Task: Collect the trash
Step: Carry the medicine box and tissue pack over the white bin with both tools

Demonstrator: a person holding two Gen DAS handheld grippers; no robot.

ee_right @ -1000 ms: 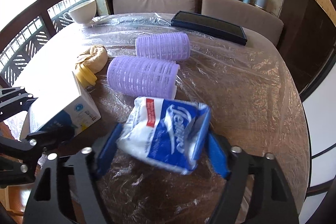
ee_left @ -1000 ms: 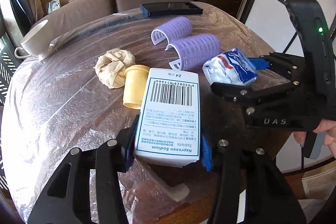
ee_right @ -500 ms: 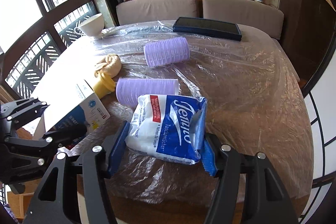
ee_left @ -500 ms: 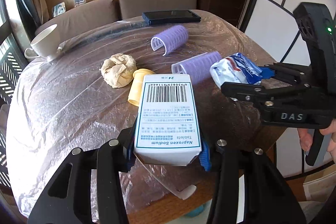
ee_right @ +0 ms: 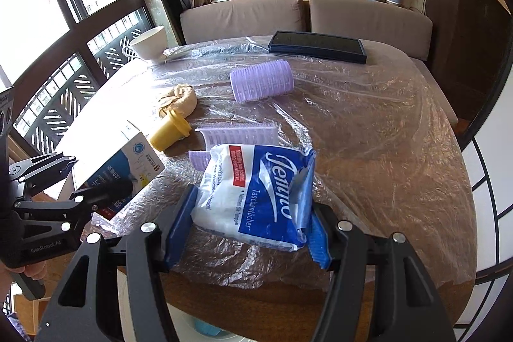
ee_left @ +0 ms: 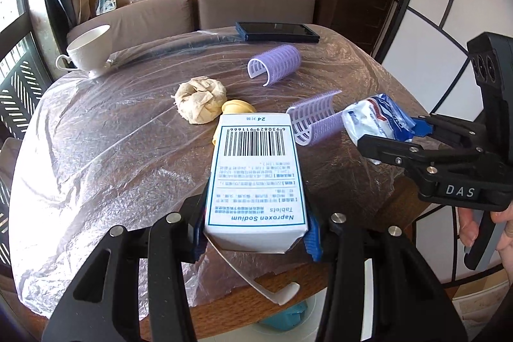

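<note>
A white tablet box (ee_left: 256, 169) with a barcode is lifted above the table, and my left gripper (ee_left: 256, 234) is shut on its near end with the blue pads on both sides. My right gripper (ee_right: 248, 231) is shut on a blue and white tissue pack (ee_right: 256, 188), also held clear of the table. In the left wrist view the right gripper (ee_left: 391, 133) and tissue pack (ee_left: 375, 120) are at the right. In the right wrist view the left gripper (ee_right: 93, 175) and box (ee_right: 128, 156) are at the left.
On the plastic-covered round table (ee_left: 96, 156) lie a crumpled paper ball (ee_left: 200, 100), a tipped yellow cup (ee_right: 168, 130), two purple hair rollers (ee_left: 275, 63) (ee_left: 315, 120), a white teacup (ee_left: 89, 50) and a black flat case (ee_left: 277, 32). A brown sofa (ee_right: 368, 15) stands behind.
Both grippers have risen and drawn back toward the table's near edge with the box and the tissue pack. The right jaws have narrowed on the pack.
</note>
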